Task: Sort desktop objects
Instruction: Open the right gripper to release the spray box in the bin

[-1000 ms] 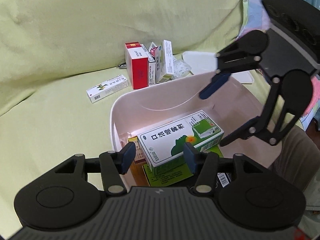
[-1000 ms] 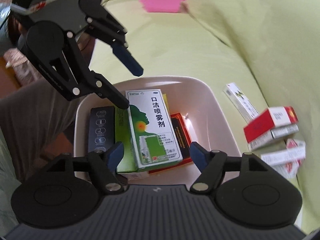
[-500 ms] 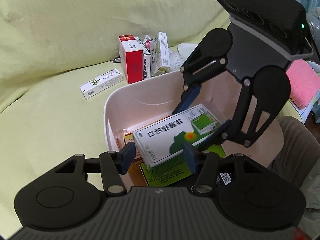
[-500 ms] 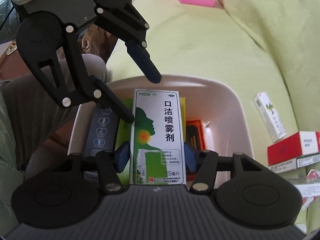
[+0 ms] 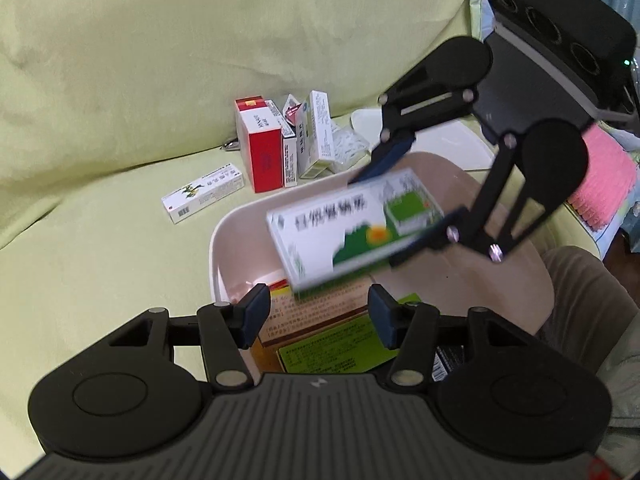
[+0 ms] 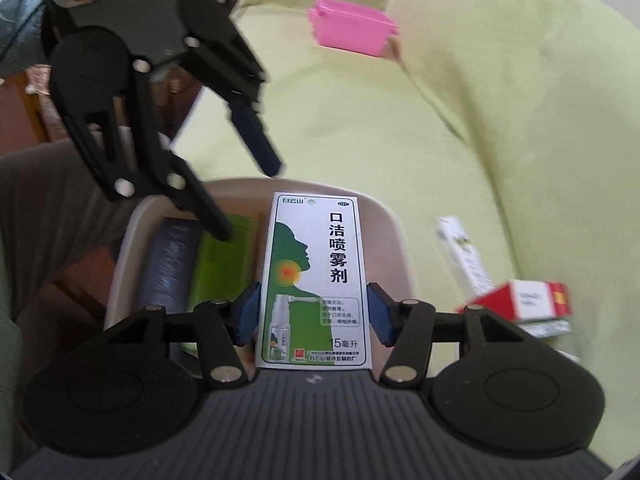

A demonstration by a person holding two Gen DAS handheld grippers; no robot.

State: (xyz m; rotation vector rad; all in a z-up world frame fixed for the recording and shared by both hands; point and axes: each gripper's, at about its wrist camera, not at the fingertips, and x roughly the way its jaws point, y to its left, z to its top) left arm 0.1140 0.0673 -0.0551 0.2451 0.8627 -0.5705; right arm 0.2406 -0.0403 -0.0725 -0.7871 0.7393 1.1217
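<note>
My right gripper (image 6: 314, 312) is shut on a green-and-white spray box (image 6: 314, 276) and holds it by its long sides. From the left wrist the same box (image 5: 352, 224) hangs tilted and blurred above the beige bin (image 5: 216, 240), between the right gripper's fingers (image 5: 386, 158). In the bin lie a green box (image 5: 332, 352), an orange box (image 5: 316, 314) and a dark box (image 6: 168, 268). My left gripper (image 5: 318, 314) is open over the bin's near end, holding nothing. A red box (image 5: 262, 152), white boxes (image 5: 316, 132) and a long white box (image 5: 202, 192) sit on the sofa.
The bin rests on a yellow-green sofa (image 5: 100, 260) with its backrest close behind the loose boxes. A white lid (image 5: 452, 140) lies beyond the bin, and a pink basket (image 6: 352, 32) farther off. A person's trousered leg (image 5: 580, 280) is beside the bin.
The right gripper closed on the spray box and lifted it off the pile in the bin. The left gripper stayed open over the bin's near end.
</note>
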